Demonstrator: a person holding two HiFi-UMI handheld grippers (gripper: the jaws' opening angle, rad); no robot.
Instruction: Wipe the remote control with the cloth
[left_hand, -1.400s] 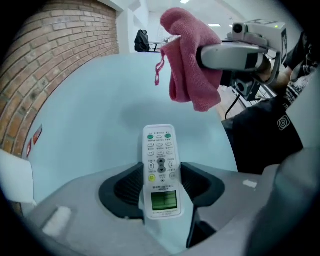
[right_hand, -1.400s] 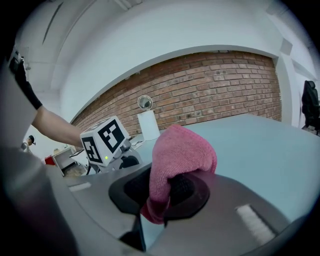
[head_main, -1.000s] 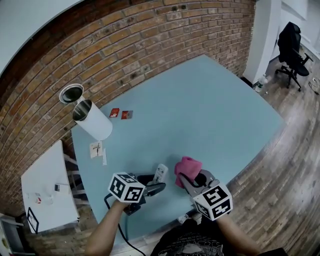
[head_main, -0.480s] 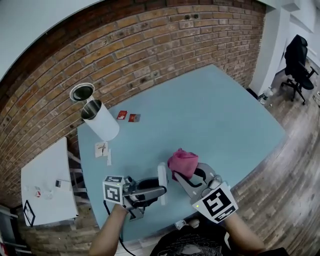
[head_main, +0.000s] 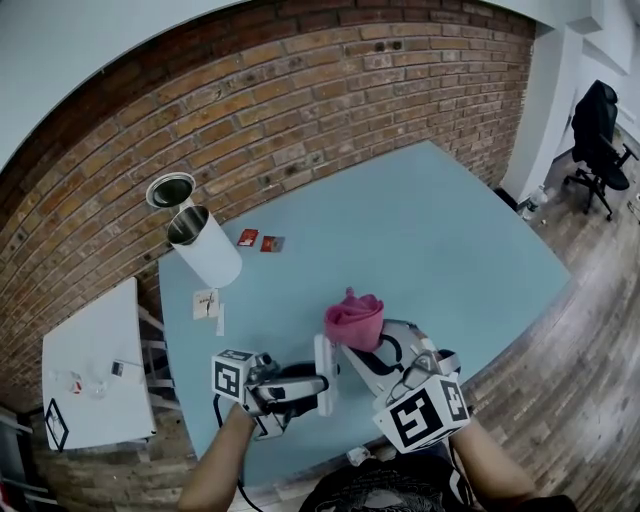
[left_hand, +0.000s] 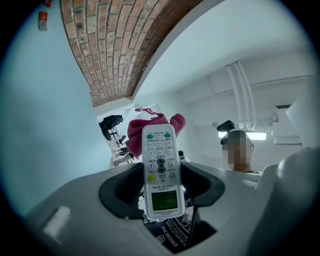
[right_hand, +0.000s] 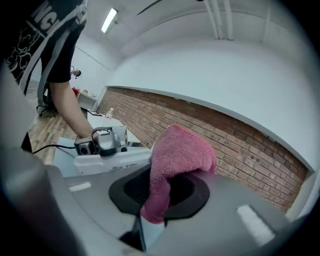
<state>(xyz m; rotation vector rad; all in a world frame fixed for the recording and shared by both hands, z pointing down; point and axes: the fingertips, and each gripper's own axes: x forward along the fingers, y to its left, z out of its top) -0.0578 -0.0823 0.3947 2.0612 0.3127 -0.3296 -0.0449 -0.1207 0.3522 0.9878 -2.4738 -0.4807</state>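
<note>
My grippers have lifted off the table (head_main: 440, 230). My left gripper (left_hand: 161, 187) clamps the remote control (left_hand: 160, 165), my right gripper (right_hand: 165, 190) the cloth (right_hand: 182, 150).

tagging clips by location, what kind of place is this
Probably an office or studio workroom: a bare brick wall, a big blue table and a black office chair on a wood floor.
</note>
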